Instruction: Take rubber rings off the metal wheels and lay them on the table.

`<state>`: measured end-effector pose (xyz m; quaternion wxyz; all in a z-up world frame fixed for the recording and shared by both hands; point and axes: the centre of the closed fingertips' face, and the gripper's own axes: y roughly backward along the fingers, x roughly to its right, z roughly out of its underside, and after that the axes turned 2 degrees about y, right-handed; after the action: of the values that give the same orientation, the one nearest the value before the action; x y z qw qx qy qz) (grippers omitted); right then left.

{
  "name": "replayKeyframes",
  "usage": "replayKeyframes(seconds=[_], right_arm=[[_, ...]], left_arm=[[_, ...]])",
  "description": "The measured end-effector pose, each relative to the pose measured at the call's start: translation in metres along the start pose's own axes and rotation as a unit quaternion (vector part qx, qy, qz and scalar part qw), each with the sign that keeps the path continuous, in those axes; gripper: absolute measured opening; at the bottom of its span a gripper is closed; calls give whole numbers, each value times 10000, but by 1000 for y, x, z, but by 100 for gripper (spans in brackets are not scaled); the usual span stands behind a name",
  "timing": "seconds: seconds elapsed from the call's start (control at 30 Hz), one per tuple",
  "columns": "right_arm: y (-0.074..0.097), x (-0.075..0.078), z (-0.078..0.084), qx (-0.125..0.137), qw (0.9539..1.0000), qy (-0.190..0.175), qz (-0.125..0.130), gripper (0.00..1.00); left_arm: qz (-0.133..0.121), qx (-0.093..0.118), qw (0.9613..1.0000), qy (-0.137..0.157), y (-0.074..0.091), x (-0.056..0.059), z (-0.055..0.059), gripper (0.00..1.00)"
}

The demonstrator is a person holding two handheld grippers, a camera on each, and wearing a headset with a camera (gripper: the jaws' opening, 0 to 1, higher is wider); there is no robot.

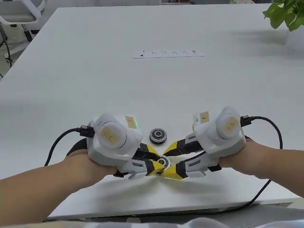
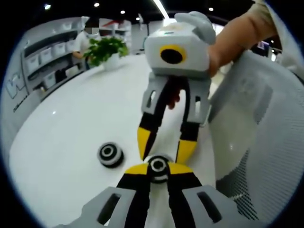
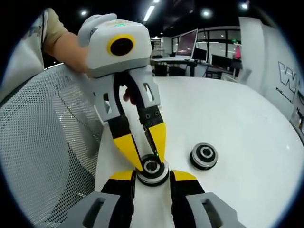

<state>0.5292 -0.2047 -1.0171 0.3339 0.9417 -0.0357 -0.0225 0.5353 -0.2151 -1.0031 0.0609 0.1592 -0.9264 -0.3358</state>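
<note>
A small metal wheel with a black rubber ring (image 1: 164, 163) is held just above the table's near edge, between both grippers. My left gripper (image 1: 159, 165) comes in from the left, and its yellow tips (image 2: 159, 169) press the wheel (image 2: 159, 167) from both sides. My right gripper (image 1: 170, 164) meets it from the right, its tips (image 3: 153, 176) flanking the same wheel (image 3: 152, 170). A second ringed wheel (image 1: 158, 135) lies flat on the table just behind them, also seen as the second wheel (image 2: 110, 155) and the second wheel (image 3: 204, 156).
A white power strip (image 1: 168, 53) lies mid-table, farther back. A potted plant (image 1: 285, 14) stands at the far right corner and an office chair (image 1: 21, 12) at the far left. Black cables (image 1: 266, 124) trail from both grippers. The table's front edge (image 1: 166, 209) is close below.
</note>
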Motion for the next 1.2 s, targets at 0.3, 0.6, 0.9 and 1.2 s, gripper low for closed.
replayKeyframes(seconds=[0.3,0.6,0.9,1.2], right_arm=[[2,1,1,65,9999,-111,41,25],[6,1,3,110,9998,-152,43,22],[8,1,5,119,9997,-193,25,20],[10,1,6,138,9996,-255,5,18]], left_arm=[[-10,23,10000,-18,0,-1,0,13],[-38,51,10000,-7,0,-1,0,13],[-56,64,10000,10,0,-2,1,13],[-57,87,9999,26,0,-1,0,13]])
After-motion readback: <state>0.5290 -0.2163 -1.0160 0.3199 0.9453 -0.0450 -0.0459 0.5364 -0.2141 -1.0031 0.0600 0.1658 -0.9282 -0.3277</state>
